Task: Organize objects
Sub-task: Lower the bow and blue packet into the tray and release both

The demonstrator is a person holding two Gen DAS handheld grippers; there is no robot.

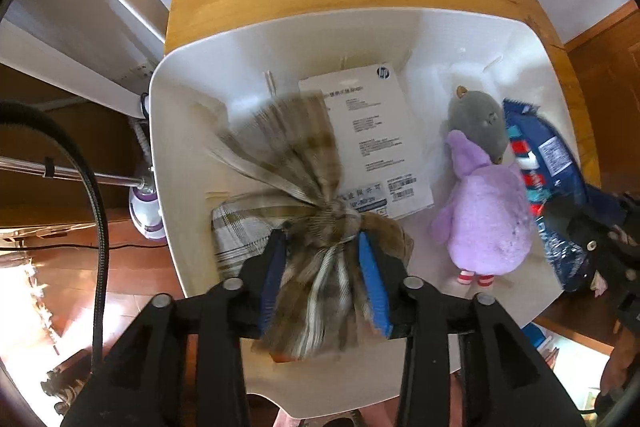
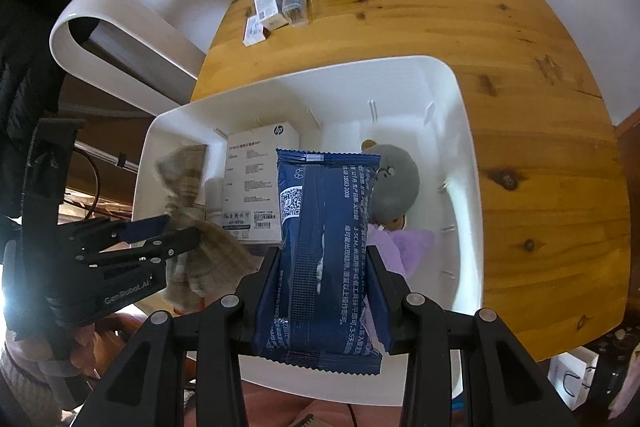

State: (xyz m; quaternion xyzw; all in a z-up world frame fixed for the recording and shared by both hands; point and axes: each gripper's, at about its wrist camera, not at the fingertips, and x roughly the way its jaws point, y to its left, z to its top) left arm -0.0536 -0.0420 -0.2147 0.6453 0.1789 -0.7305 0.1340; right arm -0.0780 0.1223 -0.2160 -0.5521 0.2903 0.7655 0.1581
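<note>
Both loads hang over the white plastic bin (image 2: 460,99) on the wooden counter (image 2: 540,147), likely for dropping in. The left tool (image 1: 324,247) is clamped on a bunched brown plaid cloth (image 1: 296,147), frame centre; the right tool (image 2: 324,263) is clamped on a glossy dark-blue printed packet (image 2: 324,227).

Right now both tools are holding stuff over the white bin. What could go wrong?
1. The left tool pinches only a bunch of the plaid cloth; the loose, blurry end might drape over the HP box.
2. The blue packet in the right tool hangs above the plush toy and could land on top of it.
3. The tools are close together over the white bin, so they might bump.
</note>
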